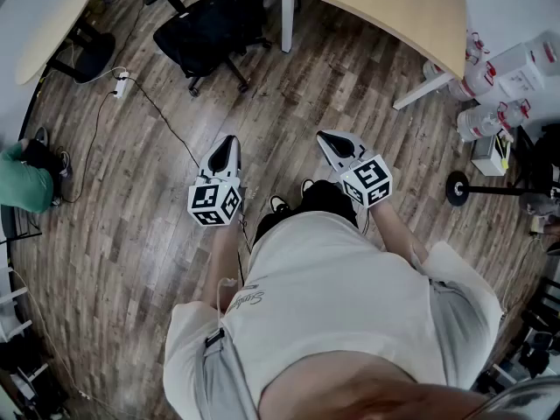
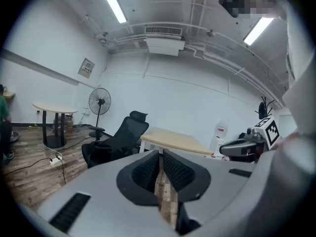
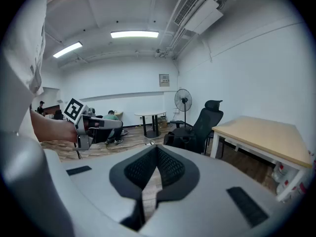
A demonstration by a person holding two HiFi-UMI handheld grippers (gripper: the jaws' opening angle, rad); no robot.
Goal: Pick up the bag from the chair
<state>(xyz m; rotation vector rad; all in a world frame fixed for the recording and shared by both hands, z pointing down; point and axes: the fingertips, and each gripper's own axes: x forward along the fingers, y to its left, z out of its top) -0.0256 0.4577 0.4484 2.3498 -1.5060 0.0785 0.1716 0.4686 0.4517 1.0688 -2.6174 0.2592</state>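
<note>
Jaws of the left gripper [image 1: 228, 145] and the right gripper [image 1: 329, 141] are held shut, with nothing between them, over the wooden floor [image 1: 131, 217]. A black bag [image 3: 178, 138] is seen on the black office chair [image 1: 210, 29], well ahead, near the table [image 1: 385, 7].

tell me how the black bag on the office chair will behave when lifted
Probably floppy: the bag slumps in a shapeless dark heap on the chair seat. It will likely sag if lifted from one spot. The chair looks wheeled, so a sideways tug on the bag may roll it.
</note>
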